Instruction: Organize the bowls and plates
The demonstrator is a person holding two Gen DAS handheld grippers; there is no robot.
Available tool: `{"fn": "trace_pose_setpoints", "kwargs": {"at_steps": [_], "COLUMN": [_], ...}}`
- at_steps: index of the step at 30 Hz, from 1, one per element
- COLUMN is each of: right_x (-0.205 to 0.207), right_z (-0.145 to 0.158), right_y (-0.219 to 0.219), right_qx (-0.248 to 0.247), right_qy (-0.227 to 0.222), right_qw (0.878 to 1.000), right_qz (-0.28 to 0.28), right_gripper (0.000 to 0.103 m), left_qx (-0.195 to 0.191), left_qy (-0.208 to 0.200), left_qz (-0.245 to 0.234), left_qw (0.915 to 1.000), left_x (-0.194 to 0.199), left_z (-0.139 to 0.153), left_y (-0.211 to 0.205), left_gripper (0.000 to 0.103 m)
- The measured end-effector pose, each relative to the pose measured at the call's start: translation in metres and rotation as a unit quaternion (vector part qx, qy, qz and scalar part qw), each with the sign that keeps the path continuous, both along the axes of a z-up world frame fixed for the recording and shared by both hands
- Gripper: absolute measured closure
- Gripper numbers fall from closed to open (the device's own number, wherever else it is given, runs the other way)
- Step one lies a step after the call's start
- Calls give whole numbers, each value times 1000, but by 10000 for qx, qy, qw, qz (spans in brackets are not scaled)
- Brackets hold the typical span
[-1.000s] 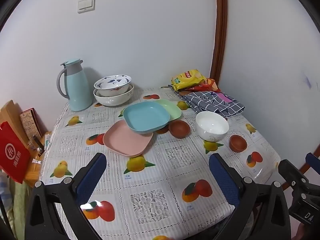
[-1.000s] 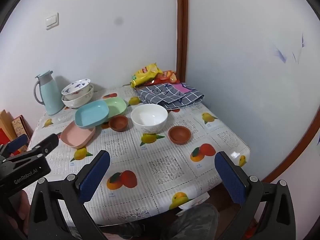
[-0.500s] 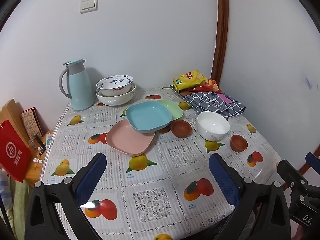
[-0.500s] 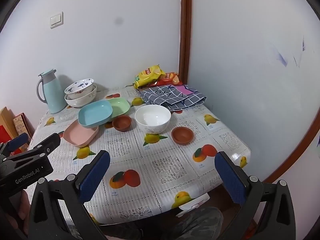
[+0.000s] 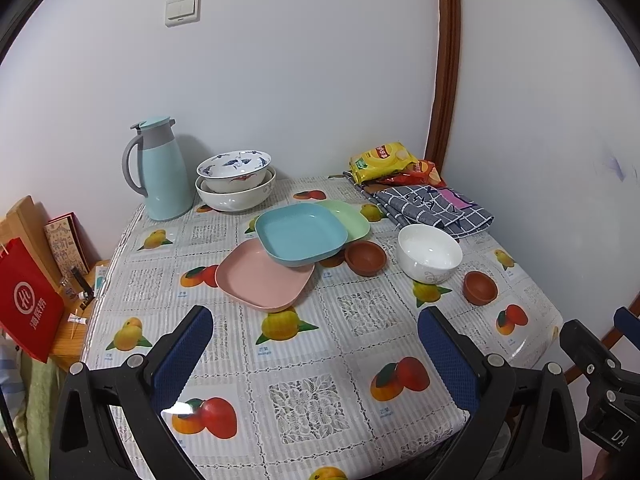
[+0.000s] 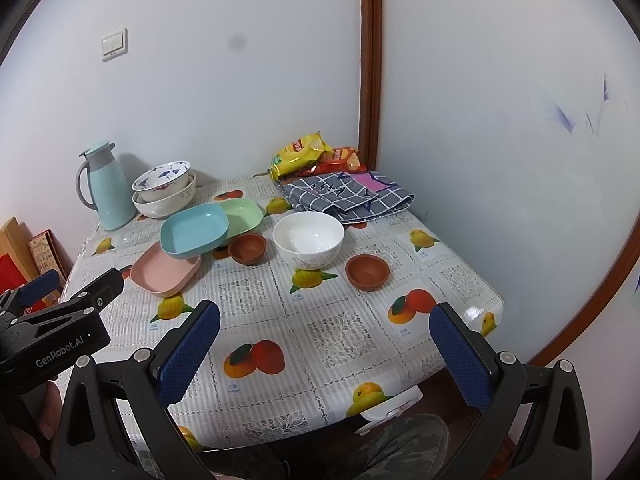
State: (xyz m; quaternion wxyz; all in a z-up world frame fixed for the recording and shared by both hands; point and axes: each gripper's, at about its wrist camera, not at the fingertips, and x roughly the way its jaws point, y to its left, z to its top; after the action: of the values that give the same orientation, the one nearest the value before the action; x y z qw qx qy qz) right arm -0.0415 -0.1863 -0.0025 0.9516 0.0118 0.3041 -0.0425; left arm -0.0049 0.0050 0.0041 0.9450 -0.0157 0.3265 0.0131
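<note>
Plates and bowls sit scattered across the middle and upper part of the counter (image 5: pixel 360 360), none of them held. Three square plates overlap in a loose chain at frame centre in the left wrist view: the pink plate (image 5: pixel 264 280) lowest and nearest, the blue plate (image 5: pixel 300 236) resting partly on its far edge, and the green plate (image 5: pixel 352 220) tucked under the blue one's far right side. The chain runs diagonally from lower left to upper right.

Right of the plates stand a small brown bowl (image 5: pixel 365 257), a white bowl (image 5: pixel 429 252) and a second brown bowl (image 5: pixel 480 287) toward the right edge. Two patterned bowls (image 5: pixel 235 184) are already nested at the upper left, just beside a pale blue jug (image 5: pixel 160 172).

The left hand-held gripper (image 5: pixel 316 360) is released, jaws spread wide and empty, low in the frame with the pink plate straight ahead. The right hand-held gripper (image 6: pixel 324 352) is likewise spread and empty; in its view the white bowl (image 6: pixel 308 240) and the nearer brown bowl (image 6: pixel 367 272) lie directly ahead, upper centre. So the left looks nearer the plates, the right nearer the loose bowls.

Bare patterned cloth lies between each gripper and its likely target, so nothing blocks the reach. A checked cloth (image 5: pixel 432 208) and snack packets (image 5: pixel 384 160) fill the far right corner, well apart from the dishes. The overlap means the blue plate probably has to come off first.
</note>
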Motion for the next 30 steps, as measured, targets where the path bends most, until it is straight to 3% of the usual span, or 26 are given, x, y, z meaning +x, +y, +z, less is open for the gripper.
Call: {"fn": "trace_pose_setpoints", "kwargs": {"at_steps": [30], "right_x": [-5], "right_z": [5], "right_y": [4], "right_qx": [38], "right_qy": [-82], "right_qw": [9999], "right_qz": [47], "right_gripper": [0], "left_qx": [-13], "left_qy": [-48], "left_qz": [16], "left_qw": [10000], "left_x": [-6], "left_z": [-1], "left_y": [2], "left_gripper": [0]}}
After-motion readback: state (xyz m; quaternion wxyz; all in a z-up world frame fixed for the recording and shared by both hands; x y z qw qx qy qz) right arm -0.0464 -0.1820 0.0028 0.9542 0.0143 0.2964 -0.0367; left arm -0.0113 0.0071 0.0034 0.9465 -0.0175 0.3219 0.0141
